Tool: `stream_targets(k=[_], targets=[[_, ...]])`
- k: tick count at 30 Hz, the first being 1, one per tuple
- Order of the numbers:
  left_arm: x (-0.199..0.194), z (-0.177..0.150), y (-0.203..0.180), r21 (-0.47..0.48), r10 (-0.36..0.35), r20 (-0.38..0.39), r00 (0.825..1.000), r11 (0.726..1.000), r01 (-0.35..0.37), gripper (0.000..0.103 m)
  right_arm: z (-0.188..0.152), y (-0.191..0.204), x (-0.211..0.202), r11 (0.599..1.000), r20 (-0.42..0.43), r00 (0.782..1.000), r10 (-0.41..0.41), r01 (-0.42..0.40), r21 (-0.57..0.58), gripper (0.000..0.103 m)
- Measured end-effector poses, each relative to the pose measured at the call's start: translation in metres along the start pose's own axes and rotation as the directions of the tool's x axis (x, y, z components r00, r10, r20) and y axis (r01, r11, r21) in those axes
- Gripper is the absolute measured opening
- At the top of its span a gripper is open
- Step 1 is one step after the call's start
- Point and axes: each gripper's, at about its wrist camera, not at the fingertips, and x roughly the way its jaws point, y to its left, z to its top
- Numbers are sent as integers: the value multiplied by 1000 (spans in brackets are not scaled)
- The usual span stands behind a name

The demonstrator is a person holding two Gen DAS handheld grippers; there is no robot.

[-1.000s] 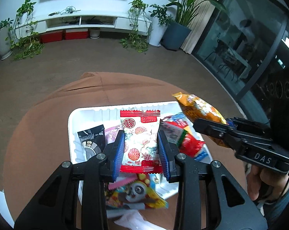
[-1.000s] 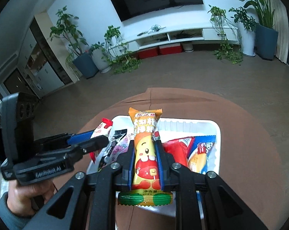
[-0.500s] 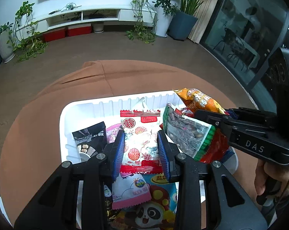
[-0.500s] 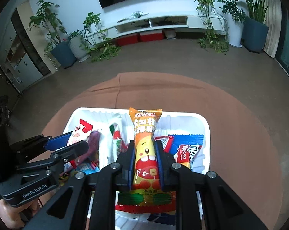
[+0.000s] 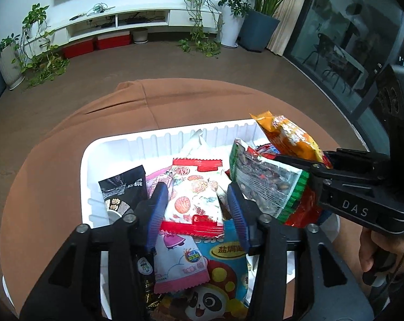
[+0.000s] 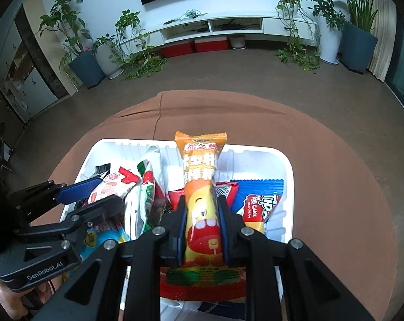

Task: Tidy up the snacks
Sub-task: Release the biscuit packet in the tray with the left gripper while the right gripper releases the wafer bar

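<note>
1. Your left gripper [image 5: 198,210] pinches a white packet with red ends [image 5: 195,199] between its blue pads, low over the white tray [image 5: 159,140].
2. Your right gripper [image 6: 200,223] is clamped on a long orange packet [image 6: 200,187], held lengthwise above the tray's middle.
3. The tray sits on the brown round table [image 6: 322,165] and holds a black pouch [image 5: 123,187], a green-edged bag of seeds [image 5: 266,184], a panda bag [image 5: 220,281] and a blue cake packet [image 6: 260,200].
</note>
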Motion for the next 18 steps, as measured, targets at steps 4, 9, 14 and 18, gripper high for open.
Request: stream_targets(k=[4,9,14,18], targets=[[-1,1,4,-9,1,5,1000,1000,-1,51,0,-1,-1,1000,-4,1000,-1,1,-7,23],[-8,0,2,-14,0,17,1000,1000,0,56,-1,0,-2,1000,-14,1000,-7,6,-17,27],[-12,-2,-2,-2,-6,28,1000,1000,6,62,-3,-3,-4,1000,-11,1000,-26,26,-10,44],[-15,-3,-3,-8,-5,33,999,1000,5,62,-5,-6,-6,1000,-11,1000,-25,25,-3,48]])
